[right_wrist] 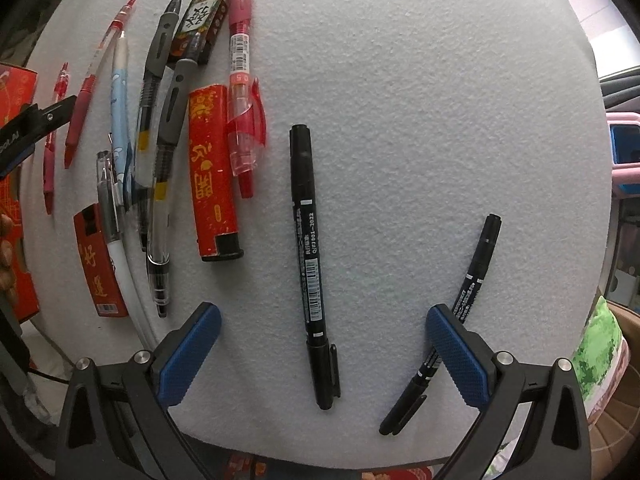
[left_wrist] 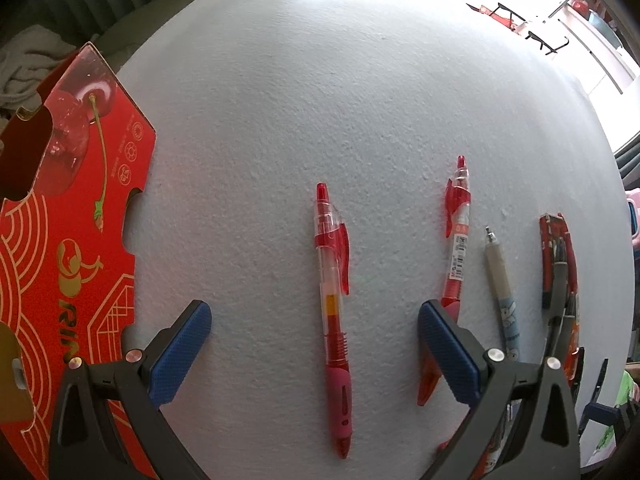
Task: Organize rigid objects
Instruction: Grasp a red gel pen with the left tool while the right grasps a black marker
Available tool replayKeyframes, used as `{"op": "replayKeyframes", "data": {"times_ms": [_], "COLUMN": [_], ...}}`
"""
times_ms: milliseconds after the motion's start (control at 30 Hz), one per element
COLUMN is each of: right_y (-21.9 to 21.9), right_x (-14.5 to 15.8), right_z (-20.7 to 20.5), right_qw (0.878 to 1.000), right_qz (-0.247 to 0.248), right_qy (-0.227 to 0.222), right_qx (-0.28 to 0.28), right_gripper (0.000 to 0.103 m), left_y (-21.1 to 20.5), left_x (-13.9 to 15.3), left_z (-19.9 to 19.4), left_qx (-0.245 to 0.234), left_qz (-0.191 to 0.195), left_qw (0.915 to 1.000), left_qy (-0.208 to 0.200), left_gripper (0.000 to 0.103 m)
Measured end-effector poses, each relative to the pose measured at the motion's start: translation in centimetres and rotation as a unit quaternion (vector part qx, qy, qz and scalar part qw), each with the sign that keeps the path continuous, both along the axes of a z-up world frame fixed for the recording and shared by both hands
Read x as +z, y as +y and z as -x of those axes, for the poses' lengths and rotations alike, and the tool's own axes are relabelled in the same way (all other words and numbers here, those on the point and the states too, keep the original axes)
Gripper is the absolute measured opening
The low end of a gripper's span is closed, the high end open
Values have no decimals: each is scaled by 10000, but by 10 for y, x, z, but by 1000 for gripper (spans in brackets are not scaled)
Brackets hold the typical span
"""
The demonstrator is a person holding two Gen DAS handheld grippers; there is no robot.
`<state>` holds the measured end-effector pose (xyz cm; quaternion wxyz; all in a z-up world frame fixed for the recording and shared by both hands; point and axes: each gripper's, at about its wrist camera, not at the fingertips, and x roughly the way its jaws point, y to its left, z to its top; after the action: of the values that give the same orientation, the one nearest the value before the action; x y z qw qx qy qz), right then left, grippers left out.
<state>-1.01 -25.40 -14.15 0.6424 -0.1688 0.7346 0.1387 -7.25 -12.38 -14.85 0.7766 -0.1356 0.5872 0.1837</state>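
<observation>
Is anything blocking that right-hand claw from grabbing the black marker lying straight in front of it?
Nothing visible does. The right gripper is open, and the black marker lies alone on the white foam board between its fingers. A second black marker lies off to the right, partly under the right finger, apart from the first.

Two black markers (right_wrist: pixel 310 264), three red lighters (right_wrist: pixel 214 176), eight pens (right_wrist: pixel 244 80).

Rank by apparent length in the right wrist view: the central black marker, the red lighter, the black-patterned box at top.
1. Central black marker
2. Red lighter
3. Black-patterned box, though it lies farther from the camera, so true size is unsure.
</observation>
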Motion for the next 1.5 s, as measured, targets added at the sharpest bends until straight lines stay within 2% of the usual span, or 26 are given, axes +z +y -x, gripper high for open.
{"op": "replayKeyframes", "data": {"times_ms": [100, 233, 500, 633, 733, 800, 900, 1033, 1300, 1500], "right_y": [-8, -17, -17, -42, -76, -101, -116, -111, -96, -82], "right_x": [5, 18, 26, 49, 57, 51, 39, 31, 27, 29], "right_z": [3, 10, 5, -3, -11, -15, -15, -13, -15, -21], "right_qw": [10000, 9998, 9997, 9972, 9932, 9880, 9847, 9879, 9898, 9929], "right_qz": [-37, -85, -127, -460, -279, -131, -46, 63, -24, -61], "right_qy": [-77, -199, -158, -456, -636, -527, -275, -239, -211, -275], "right_qx": [0, 23, 125, -363, -940, -1449, -1718, -1530, -1412, -1158], "right_gripper": [103, 103, 103, 103, 103, 103, 103, 103, 100, 86], "left_y": [23, 27, 27, 34, 40, 41, 45, 47, 51, 54], "left_x": [6, 12, 10, 14, 15, 15, 17, 18, 21, 24], "left_z": [-15, -25, -32, -38, -38, -38, -38, -38, -40, -47], "left_qx": [195, 348, 329, 358, 403, 387, 403, 411, 366, 334], "left_qz": [37, 82, 39, 9, -1, -6, -1, 1, -15, 5], "left_qw": [9998, 9993, 9995, 9994, 9992, 9992, 9992, 9992, 9993, 9994], "left_qy": [12, 78, 12, -35, -36, -37, -20, -6, -45, -1], "left_gripper": [103, 103, 103, 103, 103, 103, 103, 103, 103, 103]}}
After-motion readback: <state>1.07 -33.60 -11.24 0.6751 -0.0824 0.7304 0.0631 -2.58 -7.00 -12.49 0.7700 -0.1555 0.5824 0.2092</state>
